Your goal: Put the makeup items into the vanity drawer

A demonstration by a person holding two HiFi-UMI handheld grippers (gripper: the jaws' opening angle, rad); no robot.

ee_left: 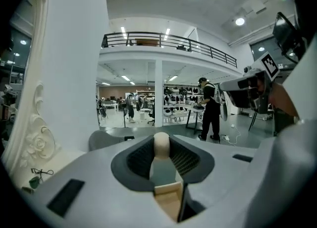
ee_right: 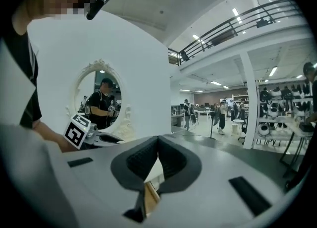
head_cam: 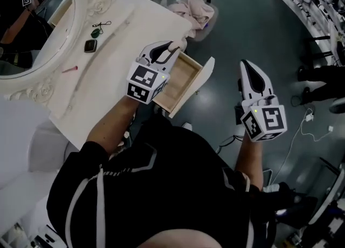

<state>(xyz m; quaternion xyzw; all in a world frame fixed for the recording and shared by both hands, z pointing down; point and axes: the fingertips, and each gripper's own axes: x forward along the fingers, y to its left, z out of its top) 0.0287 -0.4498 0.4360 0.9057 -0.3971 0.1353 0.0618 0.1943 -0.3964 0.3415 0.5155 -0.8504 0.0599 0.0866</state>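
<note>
One beige sponge [ee_left: 161,142] gripped by left claw [ee_left: 161,153], right claw [ee_right: 158,142] closed empty, head view shows drawer [head_cam: 182,77] open

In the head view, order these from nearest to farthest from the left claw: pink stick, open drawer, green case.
1. Drawer, just below the left claw, which grips a beige item.
2. Green case, on the tabletop, picture left.
3. Pink stick, farther left, by the mirror frame.

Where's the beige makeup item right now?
The beige makeup item is clamped in the left tool; in the head view it hangs at the upper corner of the open vanity drawer.
</note>
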